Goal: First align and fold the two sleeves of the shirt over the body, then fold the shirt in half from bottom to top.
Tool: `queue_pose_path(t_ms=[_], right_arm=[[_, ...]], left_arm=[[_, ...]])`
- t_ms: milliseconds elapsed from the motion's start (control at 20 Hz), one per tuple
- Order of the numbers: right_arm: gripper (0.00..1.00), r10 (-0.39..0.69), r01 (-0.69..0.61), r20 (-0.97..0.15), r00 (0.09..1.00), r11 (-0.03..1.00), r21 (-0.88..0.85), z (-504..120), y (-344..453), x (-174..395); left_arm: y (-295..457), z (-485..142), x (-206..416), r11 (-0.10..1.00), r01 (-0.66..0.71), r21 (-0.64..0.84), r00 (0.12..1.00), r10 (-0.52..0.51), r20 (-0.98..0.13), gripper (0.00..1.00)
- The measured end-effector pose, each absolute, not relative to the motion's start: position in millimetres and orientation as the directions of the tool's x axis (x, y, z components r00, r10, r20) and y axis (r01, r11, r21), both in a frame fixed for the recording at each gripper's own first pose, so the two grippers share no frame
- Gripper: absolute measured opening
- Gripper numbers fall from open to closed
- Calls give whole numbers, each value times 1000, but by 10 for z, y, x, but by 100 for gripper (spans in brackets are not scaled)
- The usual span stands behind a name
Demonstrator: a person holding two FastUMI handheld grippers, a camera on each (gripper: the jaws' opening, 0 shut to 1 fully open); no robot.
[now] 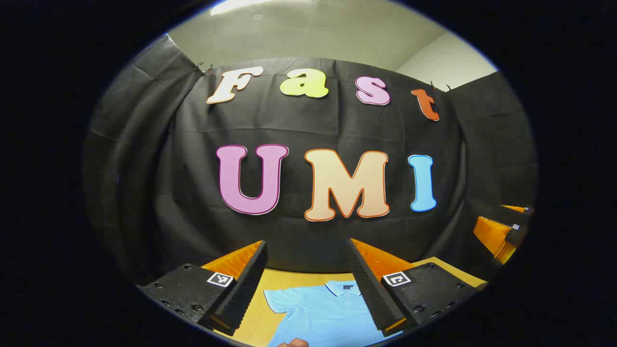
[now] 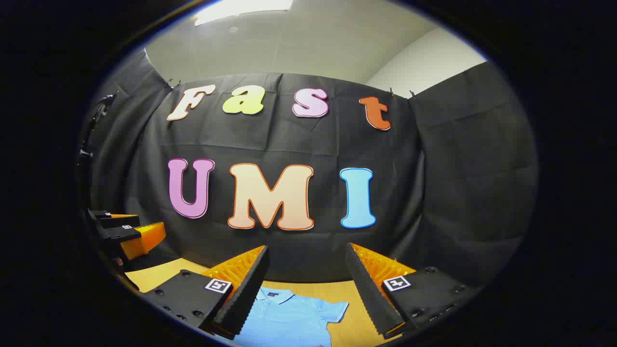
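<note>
A: Where did the light blue short-sleeved polo shirt [image 1: 322,313] lie?

B: Flat on the tan wooden counter [image 1: 296,278], collar toward the far edge by the black cloth wall, buttons up. Both sleeves were spread out to the sides, neither one folded yet.

A: And the grippers?

B: Both were held high above the near side, well apart from the cloth. The left gripper [image 1: 308,284] had its jaws spread wide with nothing between them; the right gripper [image 2: 308,286] the same. In the left gripper view the right one [image 1: 501,231] also appeared off to the side.

A: Why held so?

B: My reading: a starting pose, jaws parted ready to pinch one sleeve each. Something pale [image 1: 294,342] showed at the shirt's lower part, possibly a hand, too little visible to tell.
</note>
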State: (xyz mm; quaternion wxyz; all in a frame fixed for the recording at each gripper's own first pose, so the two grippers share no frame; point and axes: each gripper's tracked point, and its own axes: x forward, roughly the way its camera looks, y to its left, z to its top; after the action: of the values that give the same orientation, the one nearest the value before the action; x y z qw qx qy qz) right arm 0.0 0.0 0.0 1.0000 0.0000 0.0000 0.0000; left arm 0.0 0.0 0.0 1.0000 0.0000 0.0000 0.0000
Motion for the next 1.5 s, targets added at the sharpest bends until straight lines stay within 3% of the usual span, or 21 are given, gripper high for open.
queue_pose_path(t_ms=[1100, 1500], right_arm=[[98, -18, 16, -52, 998, 999, -34, -323, -92, 382], [100, -28, 23, -179, 983, 999, -29, -901, -228, 931]], left_arm=[[70, -121, 109, 1000, -11, 9, 1000, 11, -15, 96], [283, -156, 163, 999, -26, 36, 1000, 27, -14, 96]])
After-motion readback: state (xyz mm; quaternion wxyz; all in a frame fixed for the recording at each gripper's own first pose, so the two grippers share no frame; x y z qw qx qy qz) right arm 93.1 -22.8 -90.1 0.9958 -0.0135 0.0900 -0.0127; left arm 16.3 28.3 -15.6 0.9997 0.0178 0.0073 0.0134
